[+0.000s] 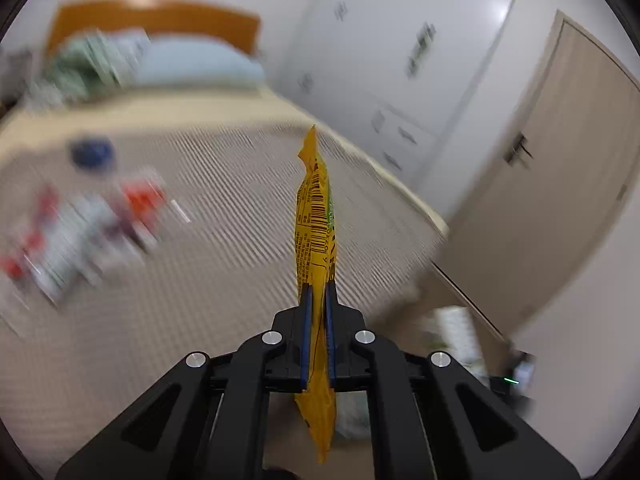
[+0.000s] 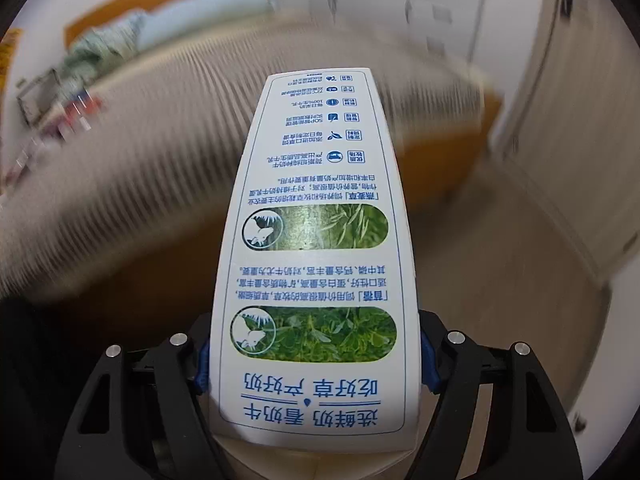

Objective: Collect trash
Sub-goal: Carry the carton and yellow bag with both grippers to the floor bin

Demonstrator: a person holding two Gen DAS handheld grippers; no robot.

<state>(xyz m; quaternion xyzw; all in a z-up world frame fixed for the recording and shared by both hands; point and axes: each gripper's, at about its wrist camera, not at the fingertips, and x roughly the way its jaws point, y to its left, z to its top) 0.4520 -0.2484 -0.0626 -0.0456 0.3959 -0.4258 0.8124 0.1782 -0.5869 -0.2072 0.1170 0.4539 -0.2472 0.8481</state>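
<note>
Yellow wrapper pinched in left gripper; milk carton clamped by right gripper, blurred litter on bed

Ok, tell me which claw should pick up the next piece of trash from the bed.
Neither is free yet. The left claw is shut on a flat yellow snack wrapper; the right claw grips a white milk carton. Probably left after unloading: its view shows blurred red and white wrappers on the bed.

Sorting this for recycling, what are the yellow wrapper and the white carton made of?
Yellow wrapper: thin printed plastic film, likely; it crinkles and flattens between the left gripper pads. White carton: smooth coated paperboard, apparently; flat stiff printed panel, slight sheen.
</note>
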